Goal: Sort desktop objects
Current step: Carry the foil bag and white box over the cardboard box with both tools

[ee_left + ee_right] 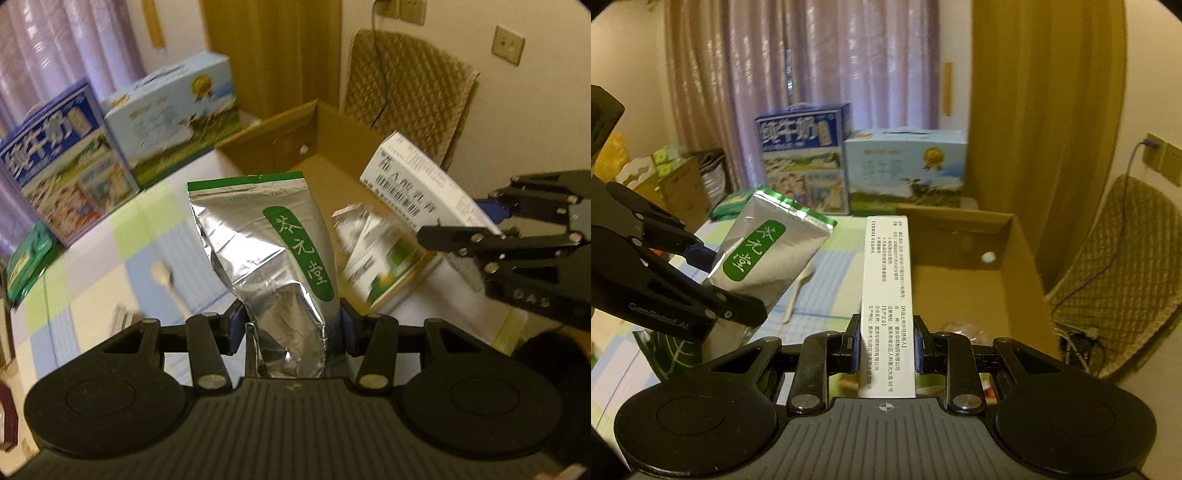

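- Silver foil, crinkled, fills my left wrist view: the tea pouch (pixel 266 254), with its green label, is clamped at its lower end between the pads of my left gripper (pixel 291 328) and held up above the checked tablecloth (pixel 92 273).
- My right gripper (pixel 885 341) is closed on the white carton (pixel 888 295), its printed face running straight out along the fingers.
- Each view catches the other tool. The left one shows the right gripper's black linkage at the right edge with the carton tilted above the open cardboard box (pixel 332 144). The right one shows the pouch slanting in from the left.
- The cardboard box sits at the far right corner of the tabletop. Only the right view looks down into it, where something pale lies at the near end, too blurred to name.
- Two milk cases stand along the far edge, one dark blue (pixel 803 155) and one light blue (pixel 905 170).
- A white spoon (pixel 798 291) lies on the cloth below the pouch.
- Only the left view shows another green and white package (pixel 384 266) beside the box, blurred.
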The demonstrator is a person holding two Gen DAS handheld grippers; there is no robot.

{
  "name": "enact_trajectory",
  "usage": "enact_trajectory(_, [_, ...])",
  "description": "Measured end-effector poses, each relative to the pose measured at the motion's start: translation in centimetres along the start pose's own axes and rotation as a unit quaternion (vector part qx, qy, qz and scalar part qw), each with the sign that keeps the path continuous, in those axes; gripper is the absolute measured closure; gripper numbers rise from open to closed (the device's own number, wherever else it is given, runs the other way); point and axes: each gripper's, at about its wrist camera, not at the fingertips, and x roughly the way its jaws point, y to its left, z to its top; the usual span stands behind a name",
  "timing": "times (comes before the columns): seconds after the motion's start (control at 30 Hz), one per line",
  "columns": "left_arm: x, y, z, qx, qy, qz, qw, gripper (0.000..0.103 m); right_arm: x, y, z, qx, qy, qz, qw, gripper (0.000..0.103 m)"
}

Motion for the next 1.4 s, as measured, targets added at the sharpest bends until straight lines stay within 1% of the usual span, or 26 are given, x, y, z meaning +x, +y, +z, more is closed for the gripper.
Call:
enact_trajectory(0.13, [0.5, -1.5, 2.8, 0.003, -0.014, -0.013, 0.9998, 0.058, 0.1, -2.5, 0.7, 0.010, -0.002, -0.020, 1.000, 0.080])
enact_trajectory(0.3, [2.2, -2.7, 5.7, -0.011, -0.025, -0.033, 0.9991, 0.058, 0.5, -5.6, 0.9, 0.022, 0.002, -0.041, 0.999, 0.080])
enact_trajectory(0.5, [4.9, -3.9, 7.9, -0.012, -0.025, -0.042, 0.9987, 0.058, 1.8, -8.3, 1.0, 0.037, 0.013, -0.048, 0.998, 0.080])
enact_trajectory(0.63, [6.8, -4.0, 8.9, -0.026, -0.024, -0.048, 0.9982, 0.058, 3.3, -9.6, 1.2, 0.046, 0.020, -0.049, 0.998, 0.080])
enact_trajectory(0.83, [9.4, -3.6, 9.7, -0.039, -0.023, -0.054, 0.9975, 0.058, 5.6, -11.0, 1.2, 0.061, 0.030, -0.048, 0.997, 0.080])
enact_trajectory(0.93, [10.5, -3.1, 10.0, -0.054, -0.021, -0.059, 0.9966, 0.055, 6.6, -11.4, 1.0, 0.061, 0.036, -0.049, 0.996, 0.080])
enact_trajectory(1.0, [10.9, -2.7, 10.2, -0.060, -0.025, -0.054, 0.9964, 0.056, 7.0, -11.7, 0.9, 0.064, 0.039, -0.050, 0.996, 0.080])
enact_trajectory(1.23, [10.1, -1.2, 9.4, -0.064, -0.039, -0.046, 0.9962, 0.057, 8.0, -12.1, 0.5, 0.071, 0.048, -0.050, 0.995, 0.080])
enact_trajectory(1.4, [9.5, -0.3, 8.7, -0.064, -0.041, -0.040, 0.9963, 0.056, 8.3, -11.6, 0.6, 0.071, 0.049, -0.047, 0.995, 0.080])
